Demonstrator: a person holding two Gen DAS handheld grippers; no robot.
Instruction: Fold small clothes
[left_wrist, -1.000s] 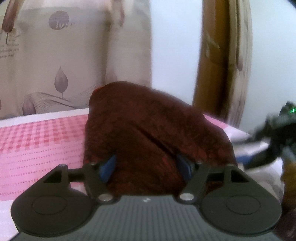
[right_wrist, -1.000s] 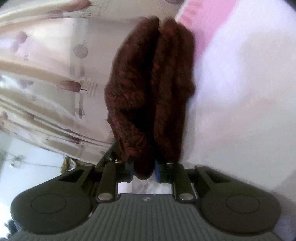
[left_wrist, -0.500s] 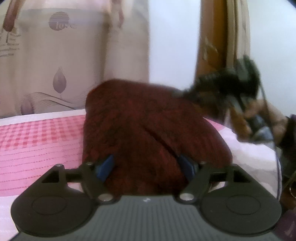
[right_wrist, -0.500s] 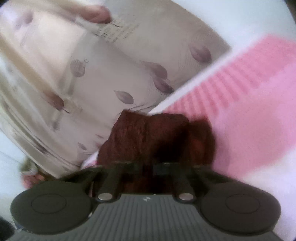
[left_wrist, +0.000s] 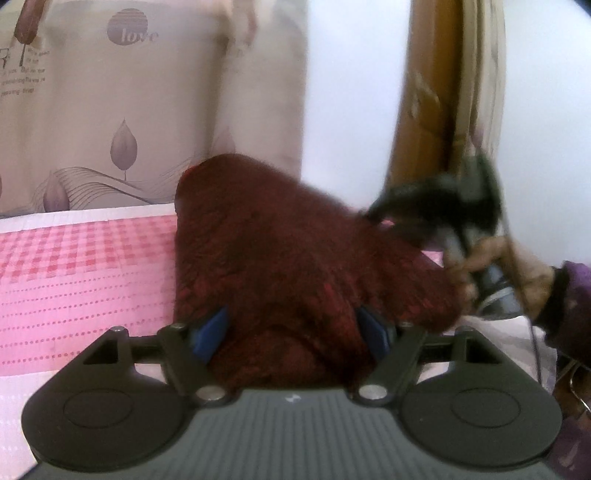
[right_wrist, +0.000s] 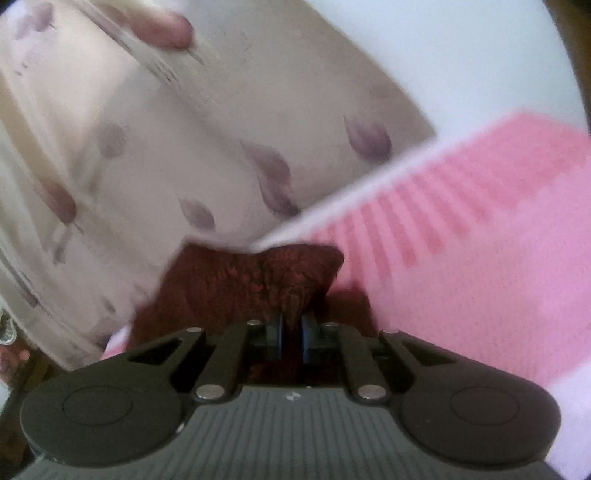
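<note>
Between the right hand-held gripper's (right_wrist: 291, 334) just-narrowed jaws a maroon garment (right_wrist: 258, 280) fold is now pinched and swung over, while the left hand-held gripper (left_wrist: 295, 328), wide, straddles its bulk: fold underway.

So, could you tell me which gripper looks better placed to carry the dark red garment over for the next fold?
Right, probably. The right gripper is shut on a pinched edge of the dark red garment, free to carry it. The left gripper straddles the bunched cloth with wide jaws, better suited to anchoring.
</note>
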